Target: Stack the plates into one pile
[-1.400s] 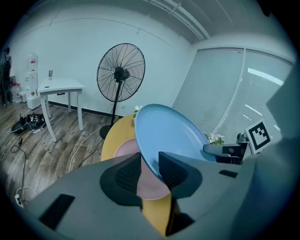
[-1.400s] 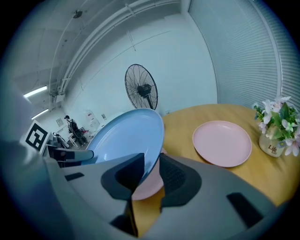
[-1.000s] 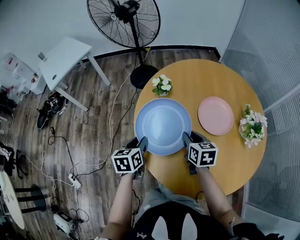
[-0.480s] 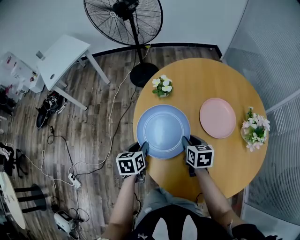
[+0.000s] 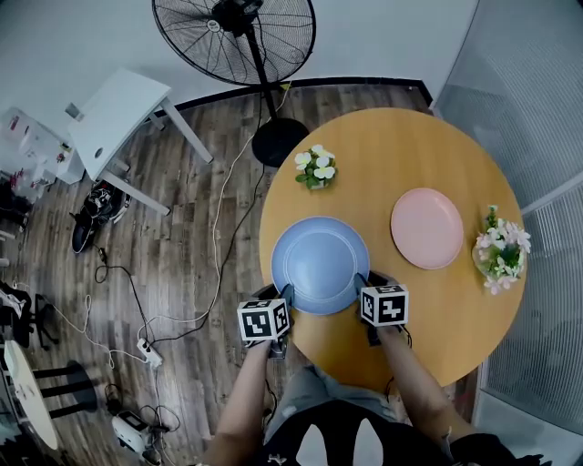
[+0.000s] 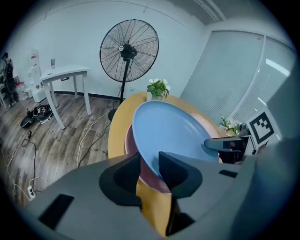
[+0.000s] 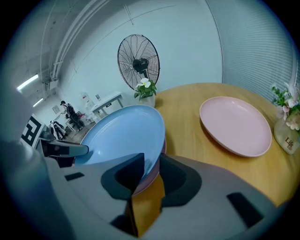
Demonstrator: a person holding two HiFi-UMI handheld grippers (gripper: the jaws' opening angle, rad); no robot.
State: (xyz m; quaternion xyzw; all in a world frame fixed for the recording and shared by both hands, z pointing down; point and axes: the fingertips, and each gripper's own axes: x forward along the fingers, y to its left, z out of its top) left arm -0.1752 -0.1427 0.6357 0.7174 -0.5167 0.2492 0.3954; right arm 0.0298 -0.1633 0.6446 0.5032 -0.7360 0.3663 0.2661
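Both grippers hold a large blue plate (image 5: 321,264) at the near left of the round wooden table (image 5: 392,155). My left gripper (image 5: 286,293) is shut on its near-left rim and my right gripper (image 5: 362,284) on its near-right rim. In the left gripper view the jaws (image 6: 150,168) straddle the blue plate's edge (image 6: 168,131), and a mauve plate (image 6: 147,177) shows right beneath it. The right gripper (image 7: 151,166) pinches the same blue rim (image 7: 122,133). A pink plate (image 5: 426,227) lies alone to the right (image 7: 234,124).
A small pot of white flowers (image 5: 315,167) stands at the table's far left, and a vase of flowers (image 5: 499,250) at its right edge. On the floor to the left are a standing fan (image 5: 232,27), a white side table (image 5: 118,114) and loose cables (image 5: 137,319).
The blue plate has come down and toward the near edge of the table, looking smaller in the head view. Both grippers moved with it, still closed on its rim.
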